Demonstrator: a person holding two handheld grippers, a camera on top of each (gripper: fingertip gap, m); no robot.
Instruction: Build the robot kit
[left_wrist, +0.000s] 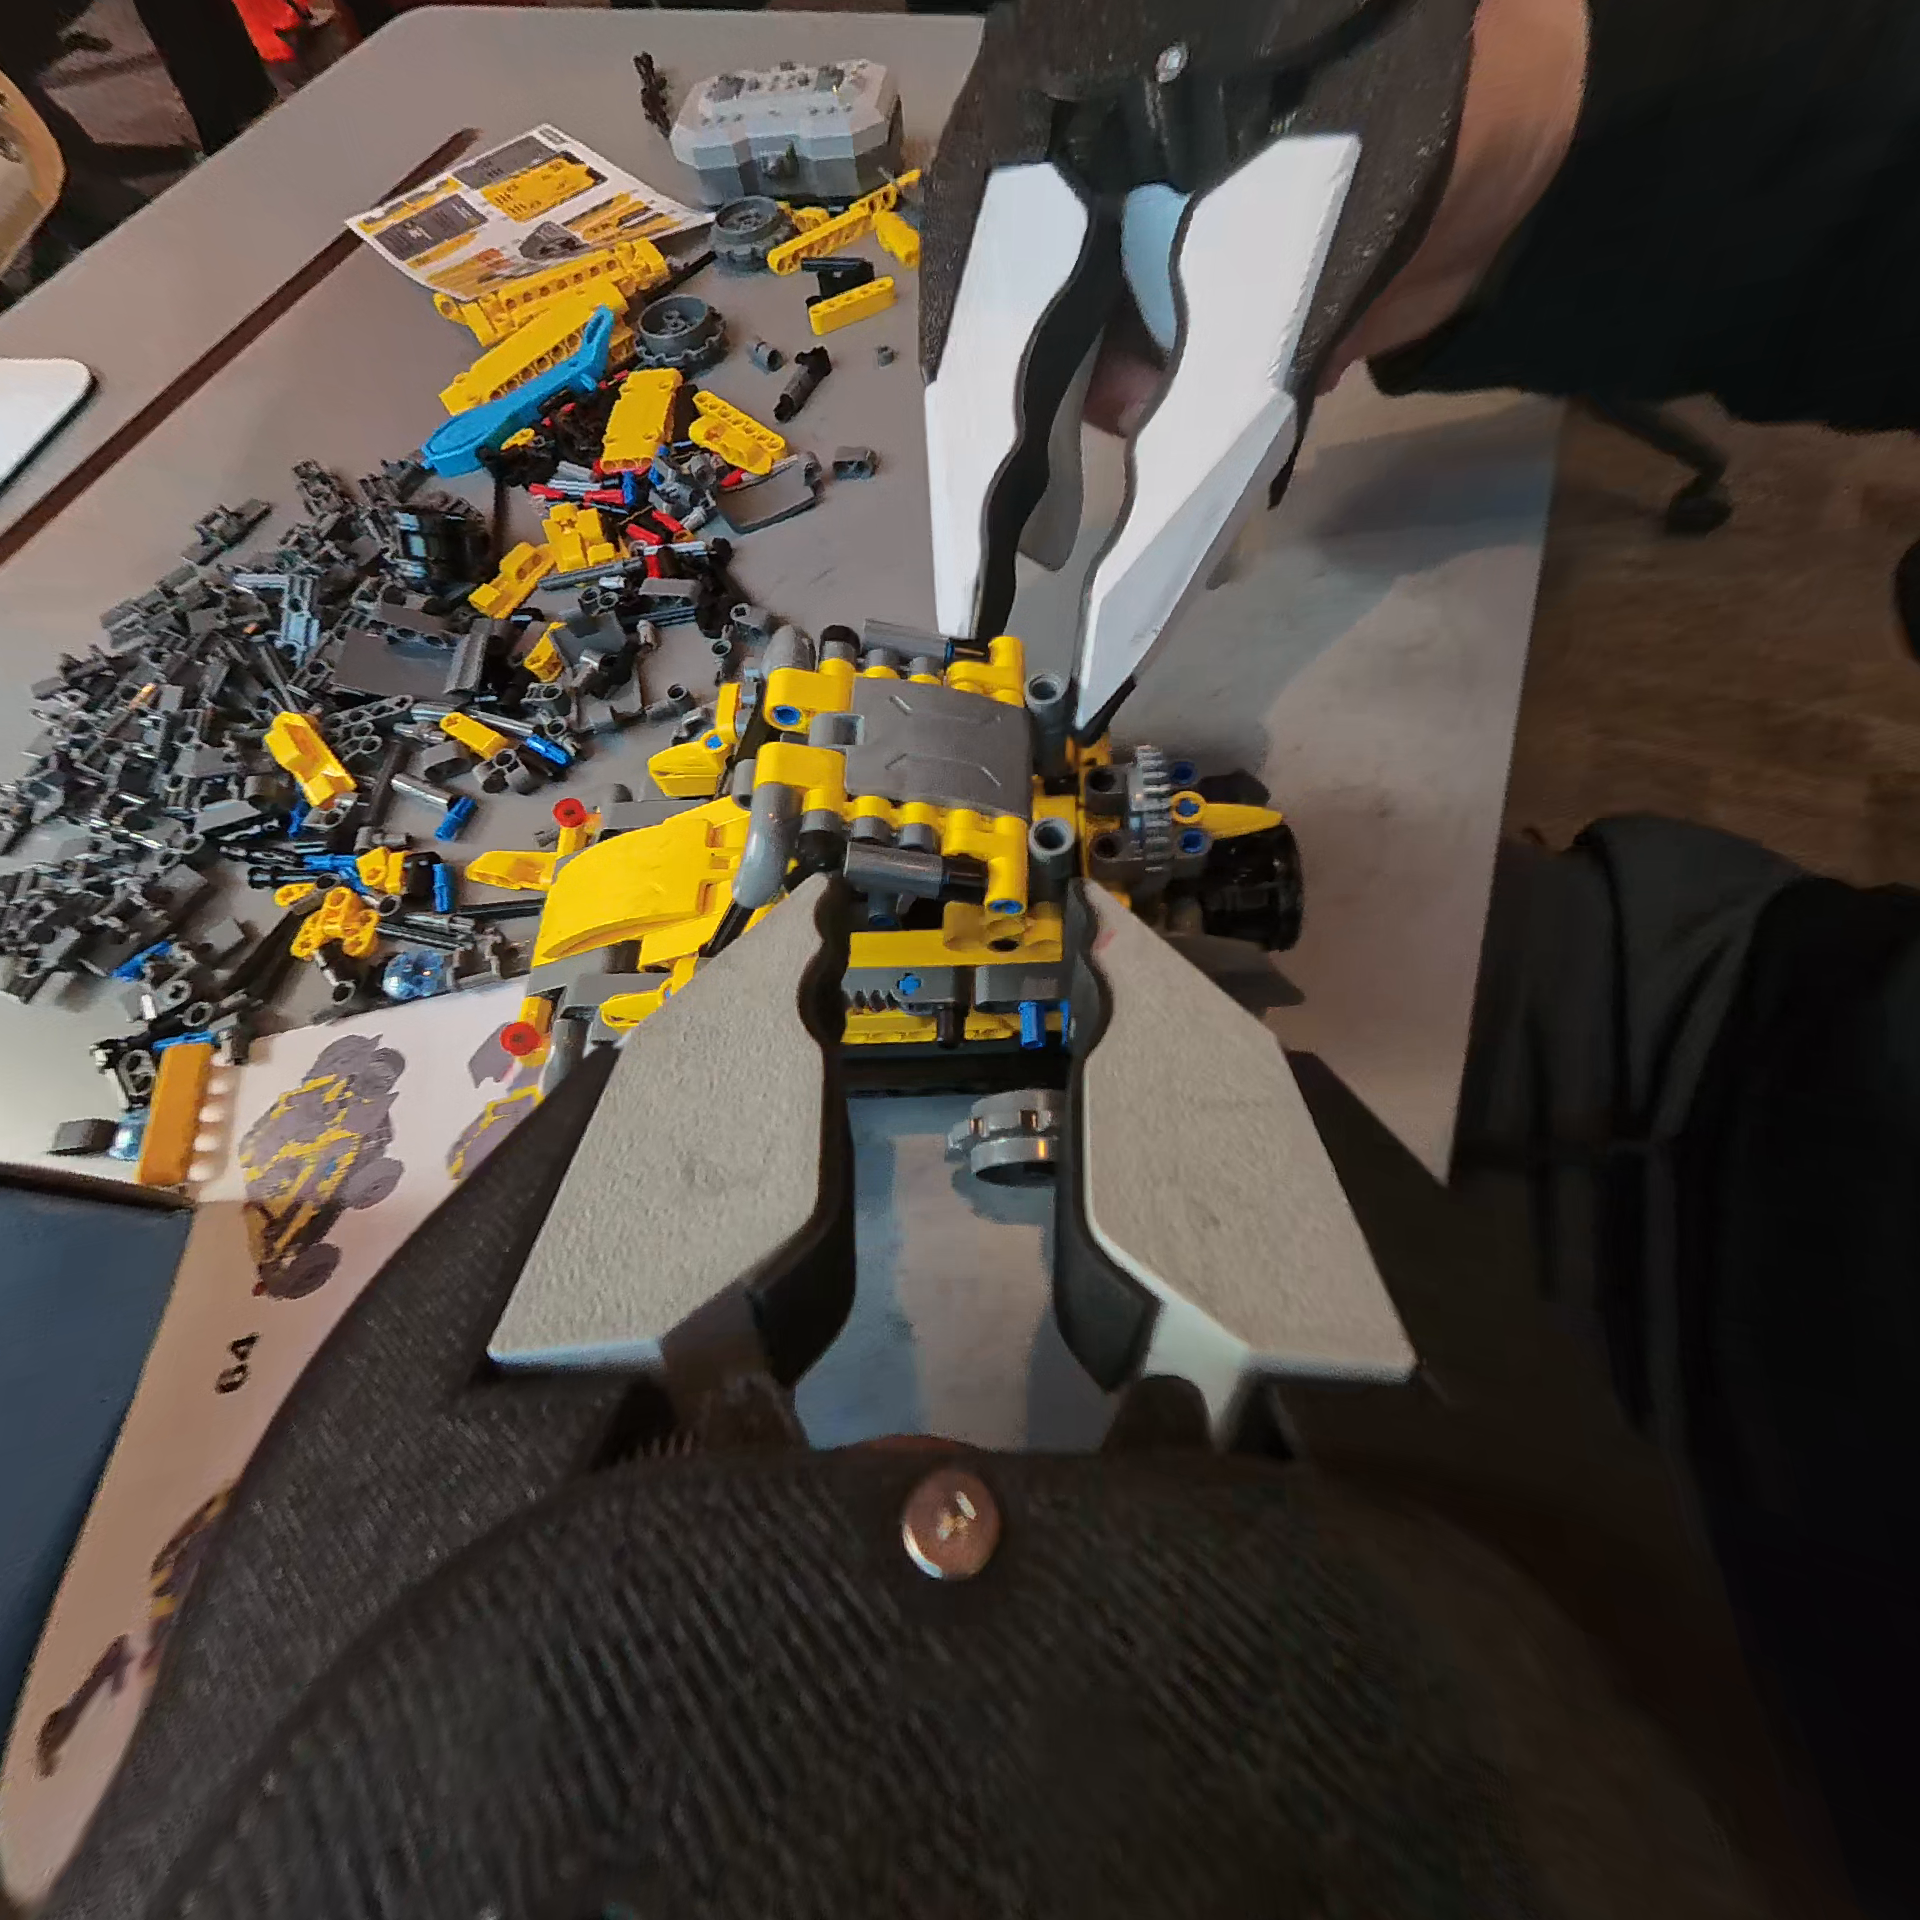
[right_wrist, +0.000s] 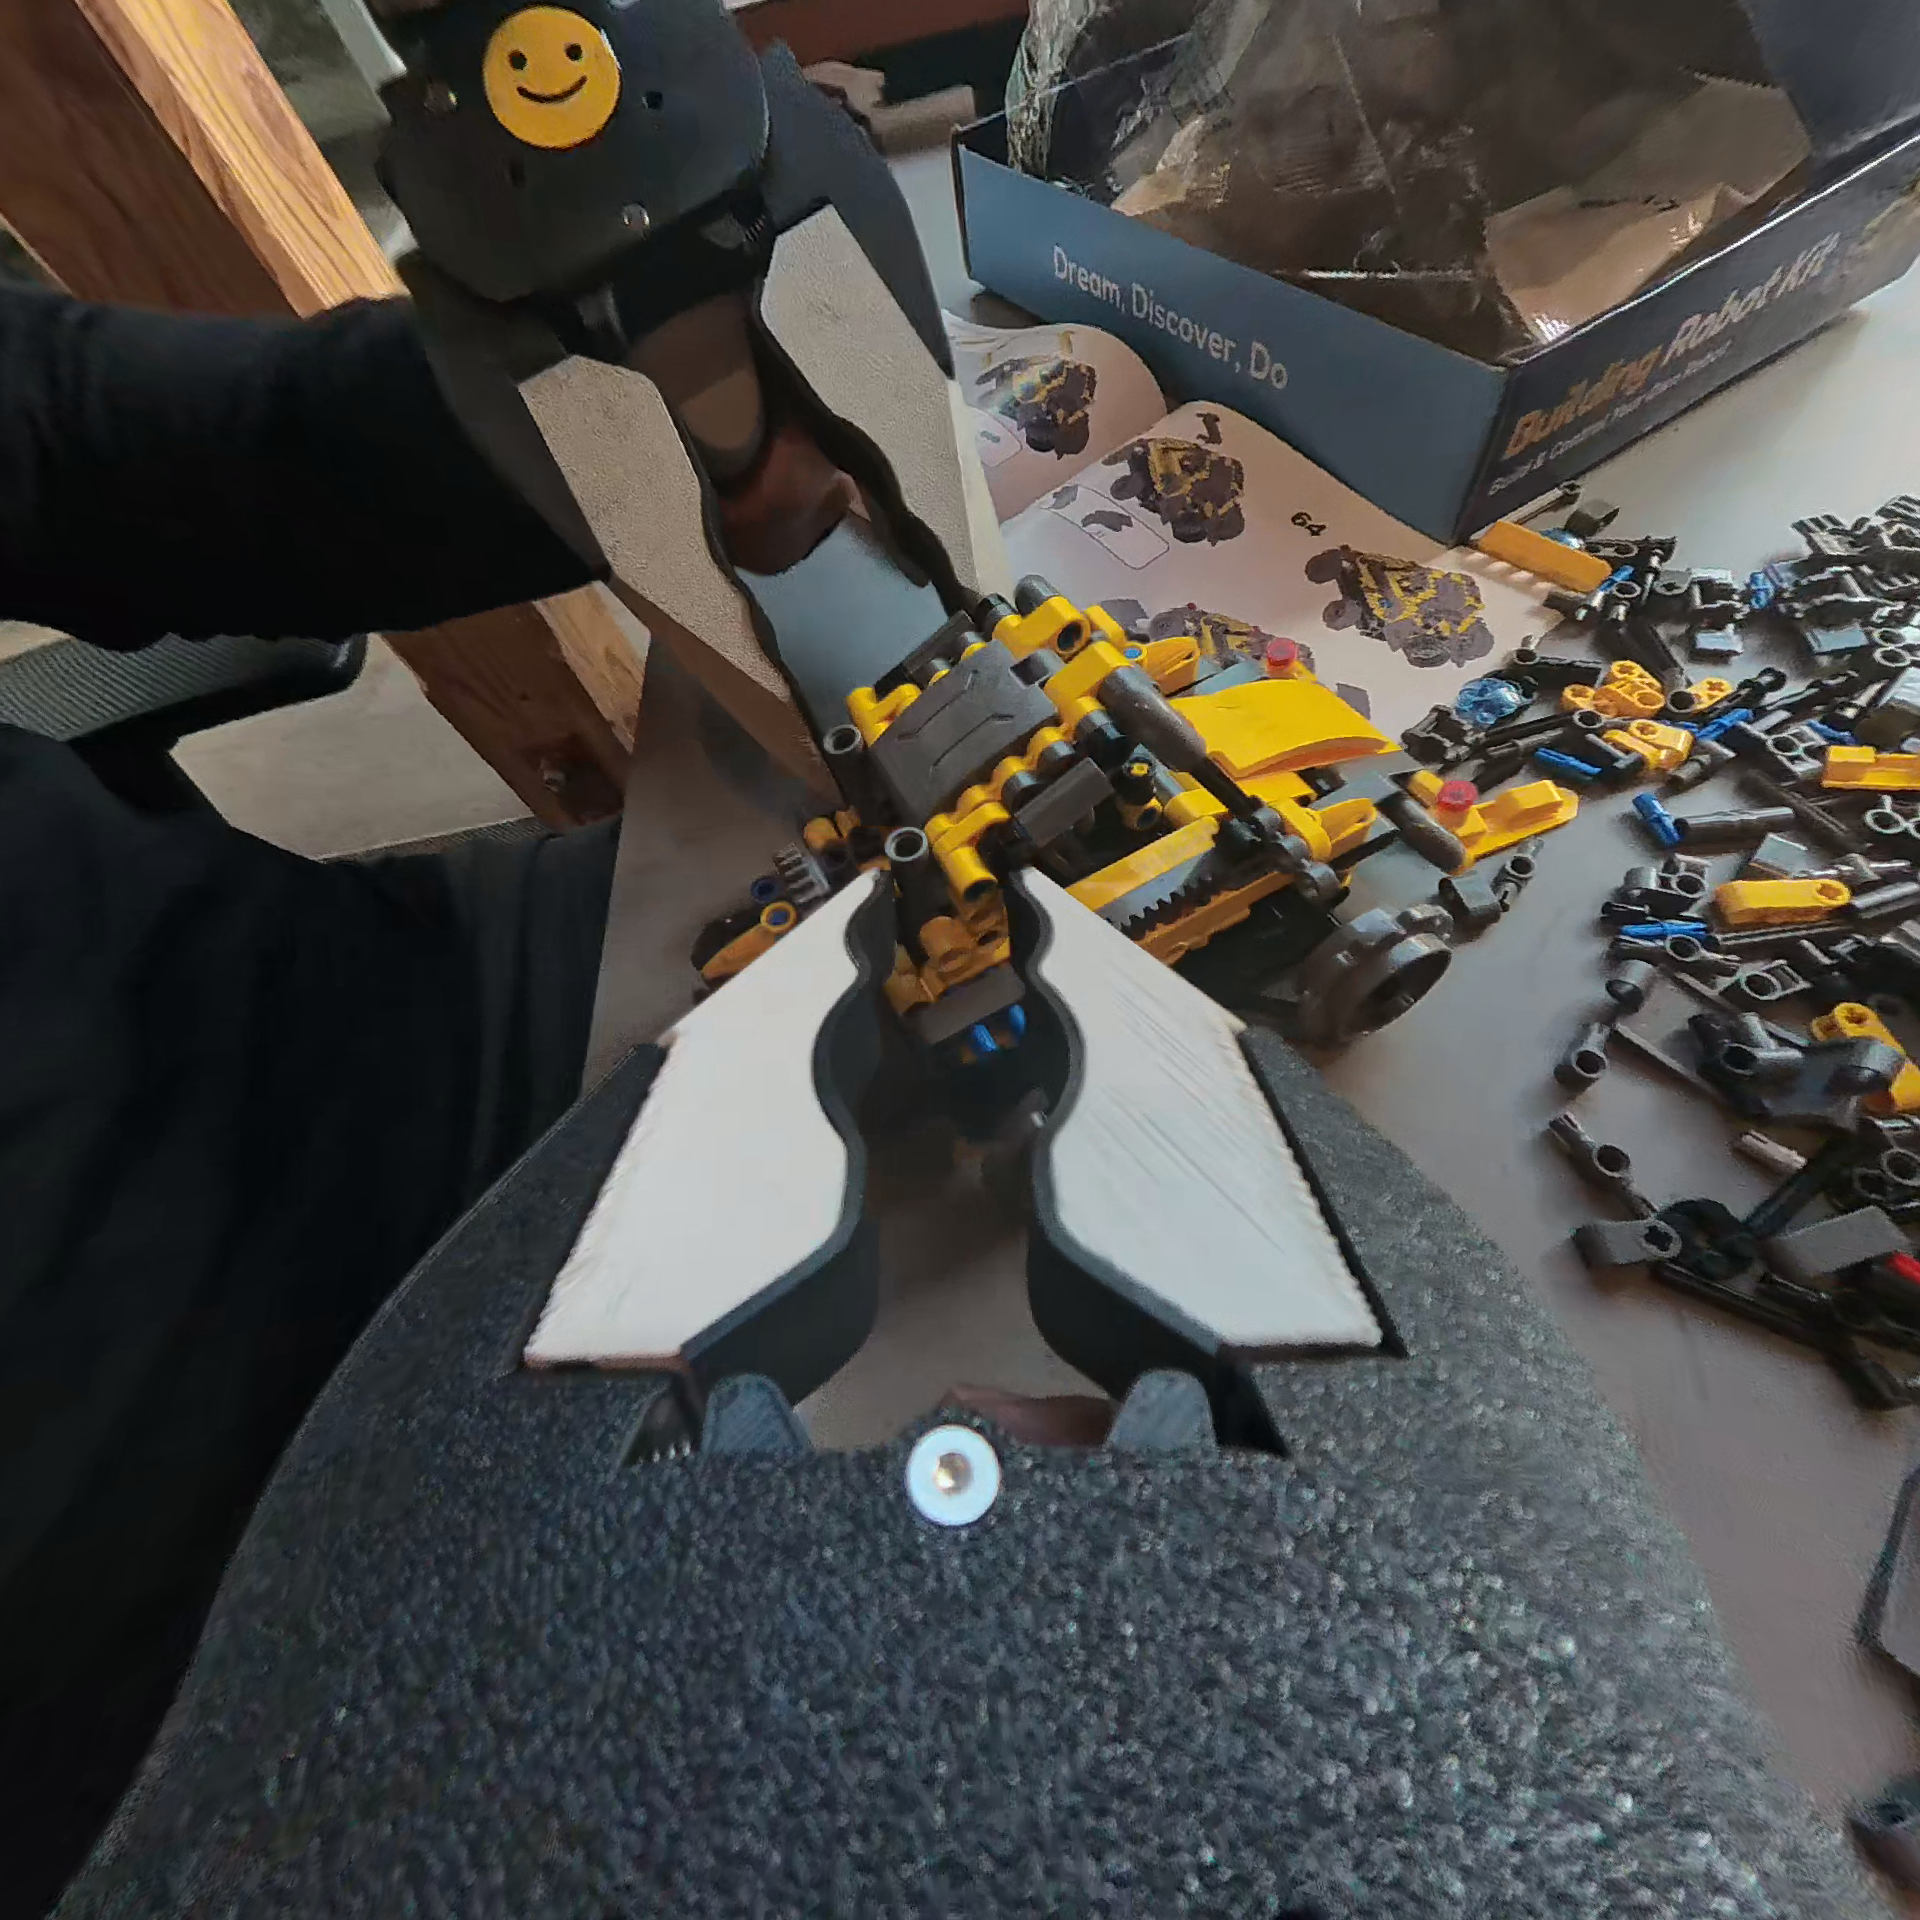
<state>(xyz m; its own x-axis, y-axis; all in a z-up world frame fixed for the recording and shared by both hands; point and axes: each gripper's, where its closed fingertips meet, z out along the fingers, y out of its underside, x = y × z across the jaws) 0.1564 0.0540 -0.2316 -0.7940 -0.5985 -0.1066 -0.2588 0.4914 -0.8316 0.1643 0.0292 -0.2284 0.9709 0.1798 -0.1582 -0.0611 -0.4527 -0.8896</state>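
Observation:
A half-built yellow, grey and black brick vehicle (left_wrist: 935, 769) stands on the grey table (left_wrist: 1382, 665) near its edge. My left gripper (left_wrist: 956, 899), with grey fingers, straddles the near end of the vehicle and is shut on its body. My right gripper (right_wrist: 954, 883), with white fingers, is shut on the opposite narrow end of the vehicle (right_wrist: 1091, 790), around a yellow and black section. Each gripper shows in the other's view: the right one (left_wrist: 1034, 675) comes down from above, and the left one (right_wrist: 899, 686) bears a yellow smiley disc.
A wide pile of loose black, grey, yellow and blue parts (left_wrist: 312, 675) lies beside the vehicle. An open instruction booklet (right_wrist: 1143, 468), a dark blue box (right_wrist: 1351, 343), a grey block unit (left_wrist: 790, 125) and a loose grey ring (left_wrist: 1013, 1132) are nearby. A wooden post (right_wrist: 208, 156) stands off the table. Both grippers' tips are close together, under 4 cm apart. Between my right fingertips and the grey block unit (left_wrist: 790, 125) there is roughly 40 cm.

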